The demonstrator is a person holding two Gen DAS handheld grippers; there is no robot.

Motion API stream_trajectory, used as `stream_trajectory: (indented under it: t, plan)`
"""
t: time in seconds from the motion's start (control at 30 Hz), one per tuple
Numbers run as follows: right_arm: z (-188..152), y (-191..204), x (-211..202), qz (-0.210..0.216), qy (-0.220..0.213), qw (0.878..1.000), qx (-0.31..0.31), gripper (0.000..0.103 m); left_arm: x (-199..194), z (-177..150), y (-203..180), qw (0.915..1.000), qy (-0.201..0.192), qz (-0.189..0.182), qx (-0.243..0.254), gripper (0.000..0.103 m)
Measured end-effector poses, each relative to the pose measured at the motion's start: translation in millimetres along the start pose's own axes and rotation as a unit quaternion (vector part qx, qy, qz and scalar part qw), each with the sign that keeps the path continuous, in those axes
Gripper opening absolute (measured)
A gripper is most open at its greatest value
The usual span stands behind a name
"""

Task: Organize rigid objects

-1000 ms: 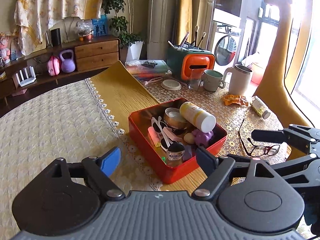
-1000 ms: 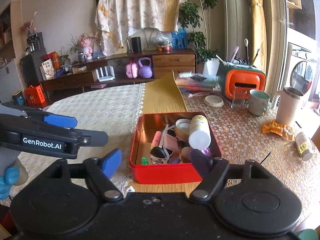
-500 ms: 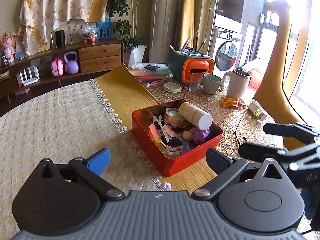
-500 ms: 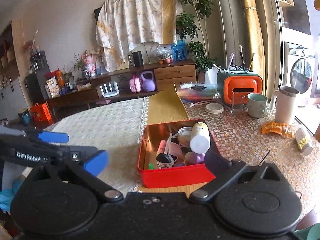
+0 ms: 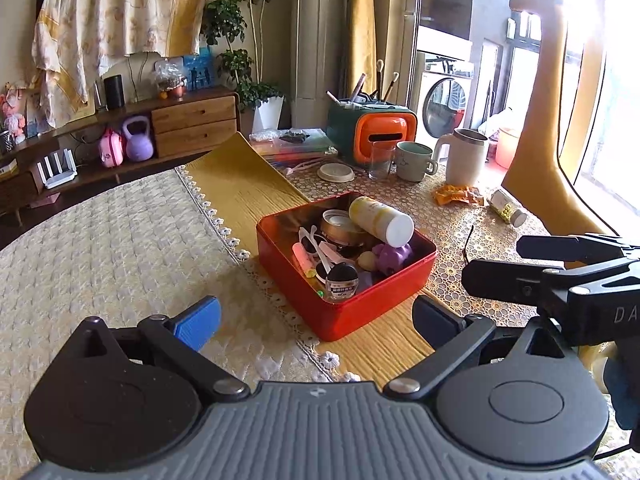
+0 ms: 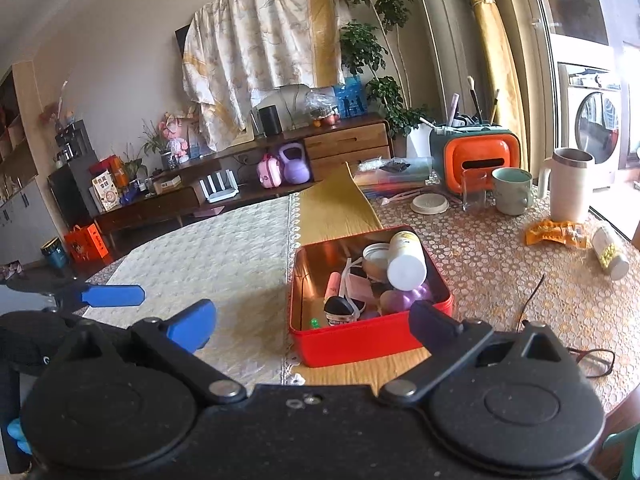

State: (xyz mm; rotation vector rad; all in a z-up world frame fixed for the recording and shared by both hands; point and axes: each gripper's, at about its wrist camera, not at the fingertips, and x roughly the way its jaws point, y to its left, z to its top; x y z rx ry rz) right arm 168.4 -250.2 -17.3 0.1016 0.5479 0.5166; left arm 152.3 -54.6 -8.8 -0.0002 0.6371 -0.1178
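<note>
Both the left gripper and right gripper have just been opening, empty. The bottle, seemingly perched atop the red tin mid-frame, could roll if nudged.

A: Clearance left of the red tin?
B: Bare cloth-covered counter; unobstructed.

A: Right of it?
B: Eyeglasses lie near; a tipped bottle and an orange wrapper farther off.

A: Behind?
B: A glass, green mug, white jug and orange box line the far edge
</note>
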Motion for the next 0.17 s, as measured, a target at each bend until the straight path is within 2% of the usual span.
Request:
stream_trajectory:
  t: [0.17]
  plan:
    - [-2.1,2.4,-0.5,-0.001,0.002,1.000,0.003,0.103,0.0,2.6,7.5,0.9999,0.005,-0.010,-0.010,0.103]
